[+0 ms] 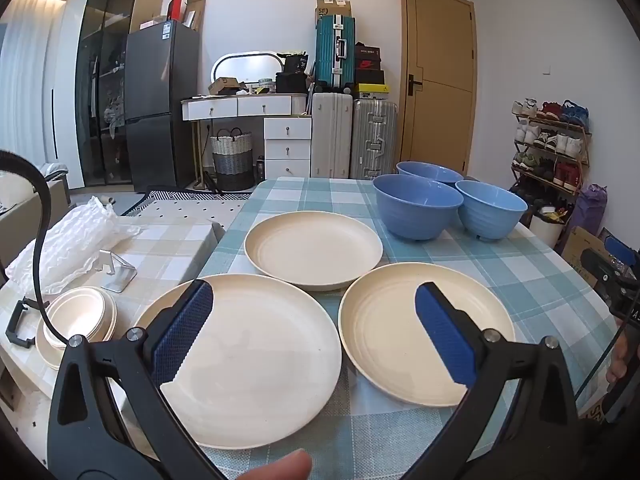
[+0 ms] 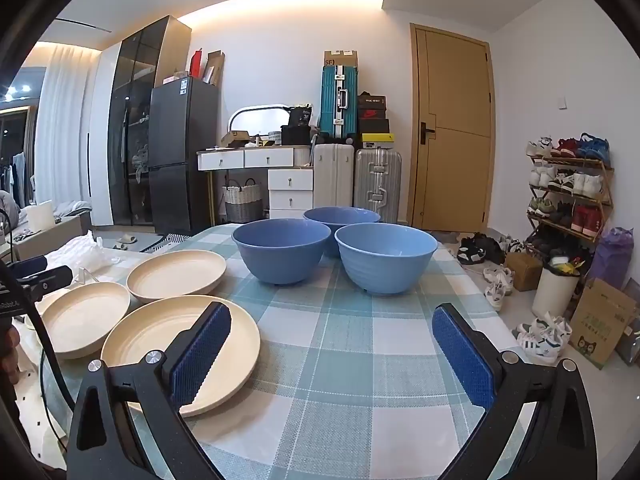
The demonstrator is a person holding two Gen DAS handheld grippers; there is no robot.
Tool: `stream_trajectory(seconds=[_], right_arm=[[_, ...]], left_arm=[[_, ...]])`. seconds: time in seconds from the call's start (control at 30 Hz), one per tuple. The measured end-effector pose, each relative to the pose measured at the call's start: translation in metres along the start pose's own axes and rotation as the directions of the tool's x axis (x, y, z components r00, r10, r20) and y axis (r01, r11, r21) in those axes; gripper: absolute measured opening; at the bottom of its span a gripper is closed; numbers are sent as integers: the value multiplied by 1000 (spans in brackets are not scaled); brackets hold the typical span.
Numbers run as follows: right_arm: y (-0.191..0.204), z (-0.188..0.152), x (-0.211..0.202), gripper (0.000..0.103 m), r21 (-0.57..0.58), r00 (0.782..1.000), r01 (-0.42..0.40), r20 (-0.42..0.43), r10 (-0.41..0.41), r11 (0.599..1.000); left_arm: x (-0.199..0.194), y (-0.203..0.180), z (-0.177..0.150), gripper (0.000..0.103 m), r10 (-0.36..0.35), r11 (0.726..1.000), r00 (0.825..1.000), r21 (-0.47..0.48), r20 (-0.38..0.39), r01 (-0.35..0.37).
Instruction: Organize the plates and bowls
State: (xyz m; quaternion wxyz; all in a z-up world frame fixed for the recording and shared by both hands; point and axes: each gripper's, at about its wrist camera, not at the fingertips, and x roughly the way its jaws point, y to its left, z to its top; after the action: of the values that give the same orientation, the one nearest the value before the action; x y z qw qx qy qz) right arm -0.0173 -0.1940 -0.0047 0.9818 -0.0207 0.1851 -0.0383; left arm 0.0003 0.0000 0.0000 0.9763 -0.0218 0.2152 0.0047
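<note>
Left wrist view gives me my left gripper [image 1: 314, 320] spread wide with nothing between its blue pads, hovering above two cream plates: one plate [image 1: 244, 360] under the left finger, a second plate [image 1: 424, 324] just beside it under the right finger, rims nearly touching. I see a third plate [image 1: 314, 250] behind them, close to both. Three blue bowls [image 1: 418, 206] cluster at the far right of the checked worktop [image 1: 500, 272], upright, sides near or touching. On the lower surface to the left I can make out a stack of small cream bowls [image 1: 80, 316]. Right wrist view shows my right gripper [image 2: 332, 344] released too, empty, over bare cloth, with the nearest plate partly behind its left finger and the bowls straight ahead
</note>
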Motion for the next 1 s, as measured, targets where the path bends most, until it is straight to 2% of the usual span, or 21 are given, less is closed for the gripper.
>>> stream_trajectory(seconds=[0.27,1.0], right_arm=[[2,1,-4,103,-3,1000,-2,3,2,1000],[5,1,5,103,-4,1000,-1,-29,1,1000]], left_arm=[[8,3,1,101,1,1000,1000,-1,-8,-1],[-3,4,1,101,0,1000,1000,8,13,0]])
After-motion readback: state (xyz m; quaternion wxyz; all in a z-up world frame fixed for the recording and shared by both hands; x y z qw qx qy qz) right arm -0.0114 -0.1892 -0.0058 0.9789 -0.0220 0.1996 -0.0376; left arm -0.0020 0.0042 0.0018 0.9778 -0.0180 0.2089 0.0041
